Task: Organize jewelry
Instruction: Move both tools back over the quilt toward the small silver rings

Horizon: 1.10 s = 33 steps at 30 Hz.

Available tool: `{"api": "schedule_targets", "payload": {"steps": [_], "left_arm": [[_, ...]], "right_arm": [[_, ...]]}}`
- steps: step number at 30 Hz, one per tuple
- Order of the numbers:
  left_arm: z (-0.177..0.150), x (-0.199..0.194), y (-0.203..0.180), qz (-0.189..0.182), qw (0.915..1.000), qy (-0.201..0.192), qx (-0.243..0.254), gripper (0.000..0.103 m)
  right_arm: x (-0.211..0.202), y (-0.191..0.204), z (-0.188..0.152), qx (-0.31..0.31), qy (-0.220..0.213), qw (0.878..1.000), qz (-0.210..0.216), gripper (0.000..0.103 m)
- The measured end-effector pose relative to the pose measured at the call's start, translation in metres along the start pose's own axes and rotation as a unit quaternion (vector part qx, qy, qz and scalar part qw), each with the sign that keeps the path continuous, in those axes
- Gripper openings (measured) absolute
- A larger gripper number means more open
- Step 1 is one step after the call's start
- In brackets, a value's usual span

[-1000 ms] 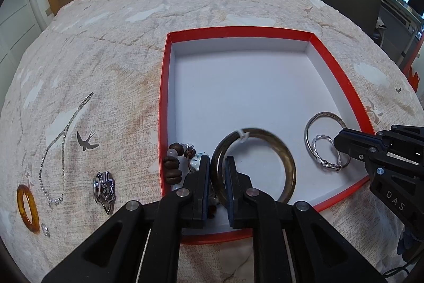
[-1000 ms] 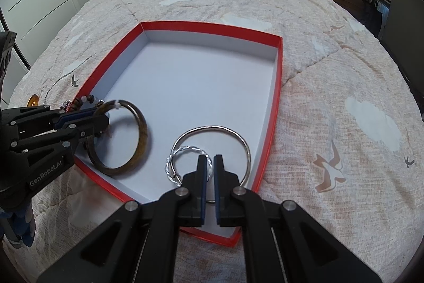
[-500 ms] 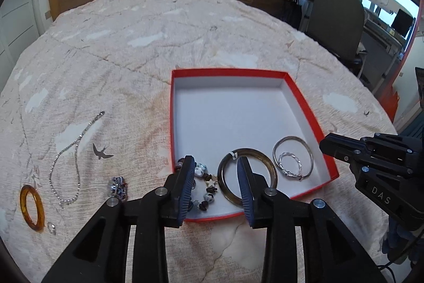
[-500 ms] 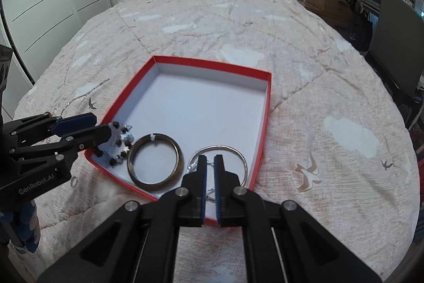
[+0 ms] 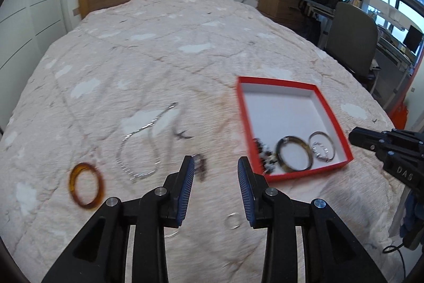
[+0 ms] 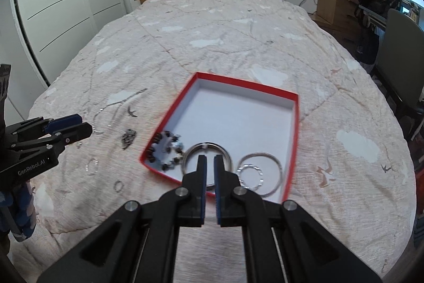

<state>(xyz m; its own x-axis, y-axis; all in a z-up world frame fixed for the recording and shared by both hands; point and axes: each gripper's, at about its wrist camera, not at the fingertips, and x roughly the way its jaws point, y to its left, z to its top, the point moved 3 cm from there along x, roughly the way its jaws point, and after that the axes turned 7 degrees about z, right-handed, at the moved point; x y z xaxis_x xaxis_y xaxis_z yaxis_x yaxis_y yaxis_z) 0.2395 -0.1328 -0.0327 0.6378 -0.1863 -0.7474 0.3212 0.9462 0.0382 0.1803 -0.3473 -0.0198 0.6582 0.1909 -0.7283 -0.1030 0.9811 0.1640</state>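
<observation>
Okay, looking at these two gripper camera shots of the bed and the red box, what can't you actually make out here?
- Small dark piece, left wrist view: motion blur, partly behind the left gripper; type unclear.
- Beaded bracelet in the red box, both views: blurred, beads indistinct.
- Dark bangle, right wrist view: near side hidden by the right gripper.
- Small rings on the bedspread: too small and smeared for detail.
</observation>
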Motion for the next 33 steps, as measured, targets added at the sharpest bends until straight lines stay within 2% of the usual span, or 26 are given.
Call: {"api": "schedule_targets", "payload": {"steps": [12, 15, 16, 17, 26, 33], "left_arm": [[-0.054, -0.029, 0.099, 0.058, 0.9960, 0.018, -0.065, 0.034], [-0.065, -0.029, 0.112, 0.061, 0.9945, 0.024, -0.082, 0.034], [-0.069, -0.028, 0.116, 0.061, 0.9941, 0.025, -0.087, 0.034], [-0.073, -0.026, 0.119, 0.061, 0.9934, 0.029, -0.093, 0.034], [-0.085, 0.015, 0.117, 0.042, 0.9899, 0.058, -0.122, 0.034], [-0.083, 0.051, 0.119, 0.044, 0.9862, 0.076, -0.141, 0.034]], "right_arm": [[0.008, 0.074, -0.006, -0.034, 0.009, 0.998, 0.054, 0.006], [0.015, 0.085, -0.011, -0.038, 0.019, 0.997, 0.070, 0.013], [0.017, 0.089, -0.013, -0.040, 0.022, 0.996, 0.077, 0.020], [0.020, 0.092, -0.016, -0.043, 0.025, 0.995, 0.082, 0.024], [0.060, 0.107, -0.041, -0.054, 0.071, 0.988, 0.127, 0.024], [0.090, 0.104, -0.051, -0.052, 0.096, 0.984, 0.143, 0.024]]}}
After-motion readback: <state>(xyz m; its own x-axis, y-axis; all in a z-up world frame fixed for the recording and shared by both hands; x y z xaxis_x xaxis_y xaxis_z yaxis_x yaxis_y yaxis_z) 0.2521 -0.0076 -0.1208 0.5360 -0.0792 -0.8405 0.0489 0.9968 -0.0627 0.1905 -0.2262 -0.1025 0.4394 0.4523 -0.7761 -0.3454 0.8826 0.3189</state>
